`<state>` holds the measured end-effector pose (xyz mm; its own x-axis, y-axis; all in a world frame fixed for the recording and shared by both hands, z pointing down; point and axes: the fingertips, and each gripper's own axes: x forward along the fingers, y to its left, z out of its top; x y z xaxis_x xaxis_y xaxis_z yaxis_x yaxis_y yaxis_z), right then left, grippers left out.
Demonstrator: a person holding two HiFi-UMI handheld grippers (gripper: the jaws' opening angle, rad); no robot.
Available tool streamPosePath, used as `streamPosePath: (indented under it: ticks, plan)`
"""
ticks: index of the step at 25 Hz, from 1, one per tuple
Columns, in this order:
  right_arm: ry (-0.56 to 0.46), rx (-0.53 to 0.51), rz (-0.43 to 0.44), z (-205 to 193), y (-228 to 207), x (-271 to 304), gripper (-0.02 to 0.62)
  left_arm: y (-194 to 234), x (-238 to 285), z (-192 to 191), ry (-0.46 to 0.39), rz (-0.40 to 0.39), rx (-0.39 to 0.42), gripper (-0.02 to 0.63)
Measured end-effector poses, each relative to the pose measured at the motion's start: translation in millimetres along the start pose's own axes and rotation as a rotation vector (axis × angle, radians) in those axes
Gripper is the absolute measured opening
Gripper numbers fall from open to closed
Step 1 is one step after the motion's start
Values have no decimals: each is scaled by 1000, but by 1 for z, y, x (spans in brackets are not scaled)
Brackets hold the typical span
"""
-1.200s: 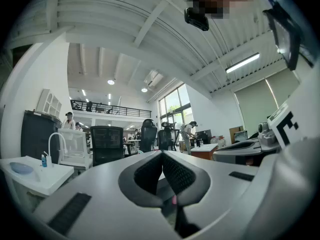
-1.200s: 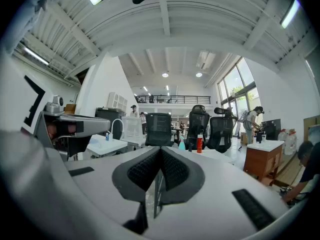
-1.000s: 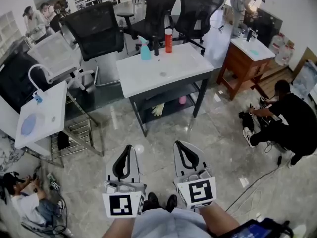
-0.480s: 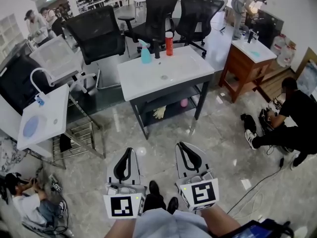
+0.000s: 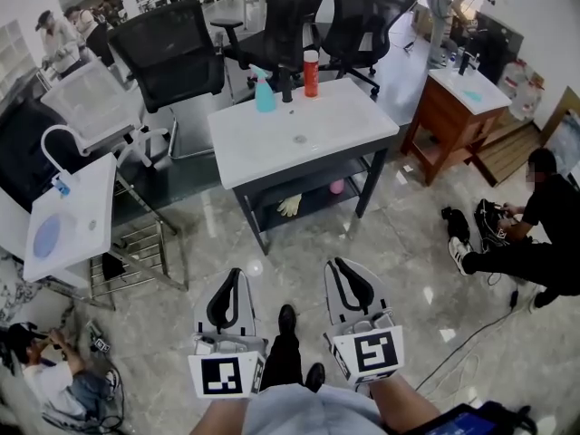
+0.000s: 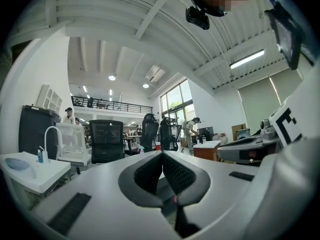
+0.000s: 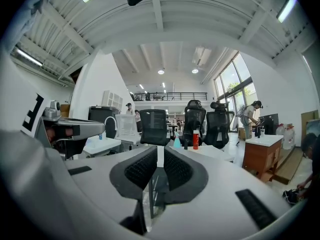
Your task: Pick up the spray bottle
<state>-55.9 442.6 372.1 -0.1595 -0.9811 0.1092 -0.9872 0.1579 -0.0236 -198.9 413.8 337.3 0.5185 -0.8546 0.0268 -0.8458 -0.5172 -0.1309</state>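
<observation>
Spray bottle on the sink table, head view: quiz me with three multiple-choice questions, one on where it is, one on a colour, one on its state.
1. Where is the spray bottle?
A. On the floor
B. At the back of the white sink table, just left of the black tap in the head view
C. On a chair seat

2. What colour is the other bottle, on the tap's right?
A. Red
B. Yellow
C. Green

3. How is the spray bottle sitting?
A. On its side
B. Hanging from the tap
C. Upright on its base

Answers:
1 B, as it stands on the table top beside the tap, near the far edge.
2 A, as its body is red under a white cap.
3 C, as its trigger head is on top and its base rests on the table.
</observation>
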Motion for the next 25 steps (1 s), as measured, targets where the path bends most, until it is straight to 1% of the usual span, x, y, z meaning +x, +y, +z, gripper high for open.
streamPosePath:
  ticks: [6,12,16,21,25]
  plan:
    - [30,9,-5,-6,-22,68,55,26,70,-11,14,-11,-8,15]
    - [30,3,-19,13,-38,151,54,60,146,-7,13,-42,-13,15]
    - [12,-24,-38,35,-54,199,55,84,193,3,-16,-50,-16,15]
    - [-45,-56,-71,63,-69,247,52,111,243,19,-76,-73,-4,15]
    - [-65,-62,-97,69,-80,276,51,120,278,19,-97,-108,5,17]
